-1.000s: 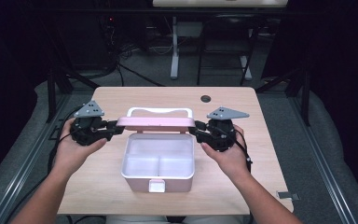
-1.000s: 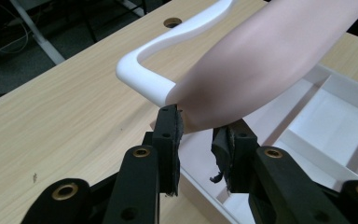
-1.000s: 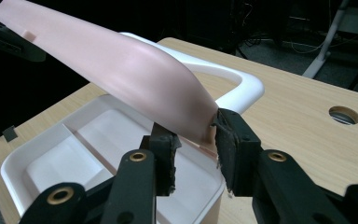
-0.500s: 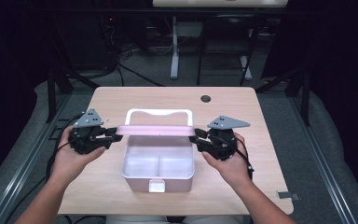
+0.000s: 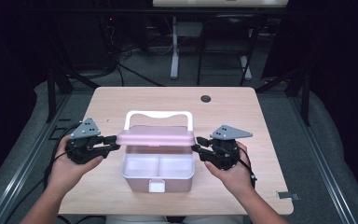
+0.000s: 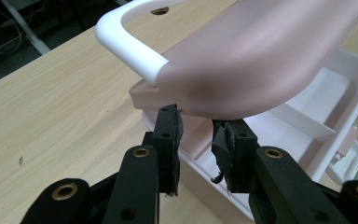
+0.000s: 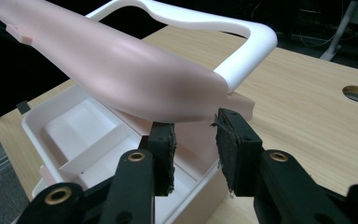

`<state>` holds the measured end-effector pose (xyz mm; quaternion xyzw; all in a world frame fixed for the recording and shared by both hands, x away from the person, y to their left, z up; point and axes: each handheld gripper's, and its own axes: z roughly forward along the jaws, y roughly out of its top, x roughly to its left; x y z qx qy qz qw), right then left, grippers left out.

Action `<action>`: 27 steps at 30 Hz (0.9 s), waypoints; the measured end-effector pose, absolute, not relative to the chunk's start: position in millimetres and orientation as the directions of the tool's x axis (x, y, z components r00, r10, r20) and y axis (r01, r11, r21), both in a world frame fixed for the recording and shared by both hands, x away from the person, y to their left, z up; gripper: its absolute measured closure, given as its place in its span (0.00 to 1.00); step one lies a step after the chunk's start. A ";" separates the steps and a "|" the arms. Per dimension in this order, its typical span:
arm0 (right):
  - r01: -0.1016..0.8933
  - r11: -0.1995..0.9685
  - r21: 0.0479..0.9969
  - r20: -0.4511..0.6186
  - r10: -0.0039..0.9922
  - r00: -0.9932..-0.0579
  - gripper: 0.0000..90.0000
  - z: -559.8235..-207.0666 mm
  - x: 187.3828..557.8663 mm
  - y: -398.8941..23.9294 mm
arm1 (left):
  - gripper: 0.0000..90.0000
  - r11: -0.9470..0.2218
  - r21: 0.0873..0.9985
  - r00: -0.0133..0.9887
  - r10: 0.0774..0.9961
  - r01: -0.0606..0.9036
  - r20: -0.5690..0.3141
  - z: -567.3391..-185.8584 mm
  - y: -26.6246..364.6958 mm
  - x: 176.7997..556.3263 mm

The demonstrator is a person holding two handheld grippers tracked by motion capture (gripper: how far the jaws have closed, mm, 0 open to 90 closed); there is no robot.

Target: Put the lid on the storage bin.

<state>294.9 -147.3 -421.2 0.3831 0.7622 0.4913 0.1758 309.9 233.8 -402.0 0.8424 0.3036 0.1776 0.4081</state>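
The pink lid [image 5: 154,136] hangs half-closed over the white box [image 5: 157,173] at frame centre. The left gripper [image 5: 109,145] and right gripper [image 5: 199,150] meet its ends, jaws spread just under the lid's edge; a pinch cannot be told.

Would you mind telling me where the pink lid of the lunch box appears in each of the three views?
High view: pink lid at centre, above the white box.
Left gripper view: lid upper right.
Right gripper view: lid upper left.
Shared landmark: the white handle.
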 end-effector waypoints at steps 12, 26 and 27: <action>0.398 0.220 0.891 0.106 0.750 -0.653 0.80 -430.1 282.1 -155.2 | 0.79 -0.477 0.800 0.767 0.641 0.364 0.033 -412.0 234.8 300.2; 0.414 0.216 0.884 0.131 0.737 -0.663 0.87 -443.7 275.4 -160.1 | 0.82 -0.486 0.786 0.773 0.634 0.381 0.017 -423.8 237.5 293.0; 0.419 0.215 0.882 0.136 0.736 -0.663 0.87 -444.3 275.0 -159.8 | 0.82 -0.486 0.786 0.774 0.633 0.382 0.015 -424.6 237.6 292.2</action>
